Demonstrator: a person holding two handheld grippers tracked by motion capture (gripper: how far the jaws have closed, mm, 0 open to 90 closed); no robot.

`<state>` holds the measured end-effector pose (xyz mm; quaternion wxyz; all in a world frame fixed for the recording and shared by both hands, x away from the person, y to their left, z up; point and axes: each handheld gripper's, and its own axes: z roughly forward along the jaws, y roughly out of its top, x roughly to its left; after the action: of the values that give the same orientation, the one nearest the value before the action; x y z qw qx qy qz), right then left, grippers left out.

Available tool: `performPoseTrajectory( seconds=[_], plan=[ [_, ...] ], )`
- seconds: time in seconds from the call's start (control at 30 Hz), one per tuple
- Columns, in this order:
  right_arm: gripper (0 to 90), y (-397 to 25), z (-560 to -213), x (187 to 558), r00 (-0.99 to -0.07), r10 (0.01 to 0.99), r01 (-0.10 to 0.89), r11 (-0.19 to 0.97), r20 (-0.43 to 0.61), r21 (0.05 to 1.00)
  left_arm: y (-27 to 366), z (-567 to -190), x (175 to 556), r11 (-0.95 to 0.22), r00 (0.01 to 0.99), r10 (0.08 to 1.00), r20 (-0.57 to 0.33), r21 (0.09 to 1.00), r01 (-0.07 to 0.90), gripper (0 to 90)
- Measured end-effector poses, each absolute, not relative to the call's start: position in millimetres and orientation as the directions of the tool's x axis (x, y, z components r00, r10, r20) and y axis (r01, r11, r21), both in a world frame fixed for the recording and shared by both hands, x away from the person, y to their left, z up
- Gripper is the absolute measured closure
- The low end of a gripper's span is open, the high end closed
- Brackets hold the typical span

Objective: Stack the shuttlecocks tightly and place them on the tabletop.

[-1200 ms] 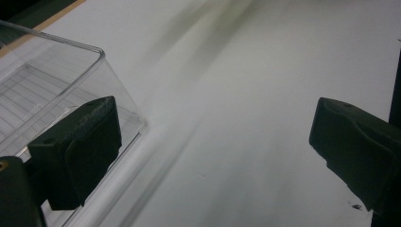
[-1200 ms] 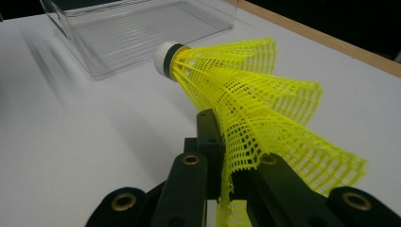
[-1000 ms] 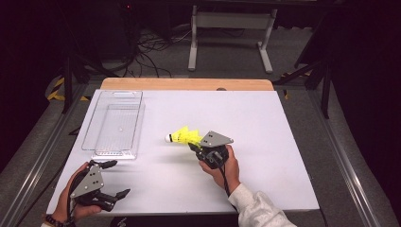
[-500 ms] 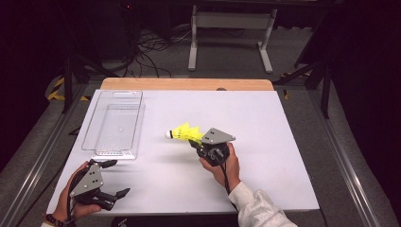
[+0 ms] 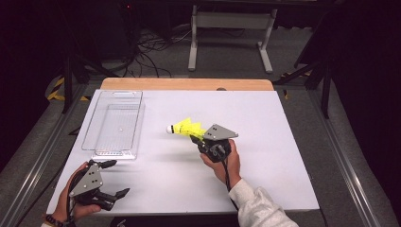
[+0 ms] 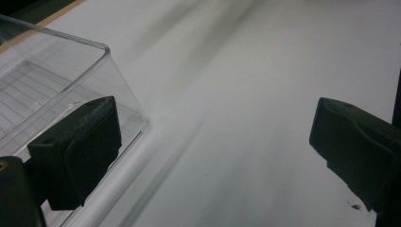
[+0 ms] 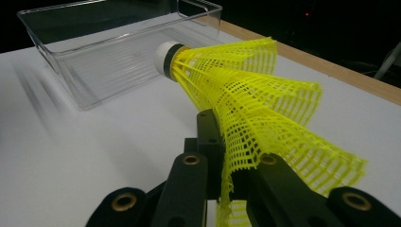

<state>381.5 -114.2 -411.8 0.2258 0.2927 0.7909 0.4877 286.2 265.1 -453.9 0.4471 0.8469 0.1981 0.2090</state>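
Dark floor with loose cables and a metal stand frames the white counter (image 5: 265,123), which carries a clear rectangular plastic bin (image 5: 113,124) at its far left.

Above the counter's middle, the right hand-held gripper (image 5: 197,137) is clamped on the skirt of a yellow mesh plastic shuttlecock (image 5: 182,127), whose white cork tip points left toward the bin. Gripping the skirt rather than the small tip gives the jaws a broad, yielding surface to bite, and it leaves the heavy tip leading, which looks suited to carrying it over the bin and letting it drop in. Judging by that heading, the bin is the likely destination.

The left hand-held gripper (image 5: 113,182) rests low at the near left corner, jaws wide apart and holding nothing, probably parked out of the way.

From the high view the layout is plain: shuttlecock and bin are apart, with bare counter between. The right gripper view adds what that angle cannot give: the mesh (image 7: 265,113) is pinched flat and creased between the jaws, so the hold is on a folded edge of the skirt. The left gripper view shows the bin's near corner (image 6: 106,52) just beside one jaw, with nothing between the jaws.
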Motion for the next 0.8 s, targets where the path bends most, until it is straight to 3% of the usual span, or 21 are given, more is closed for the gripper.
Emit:
performPoseTrajectory(
  seconds=[0.8],
  plan=[
    [88.2,-109,-398,395,-0.720,0.691,0.212,0.313,-0.069,0.926,270,-455,282,-0.517,0.826,0.536,0.172,0.841,0.161,4.0]
  ],
)
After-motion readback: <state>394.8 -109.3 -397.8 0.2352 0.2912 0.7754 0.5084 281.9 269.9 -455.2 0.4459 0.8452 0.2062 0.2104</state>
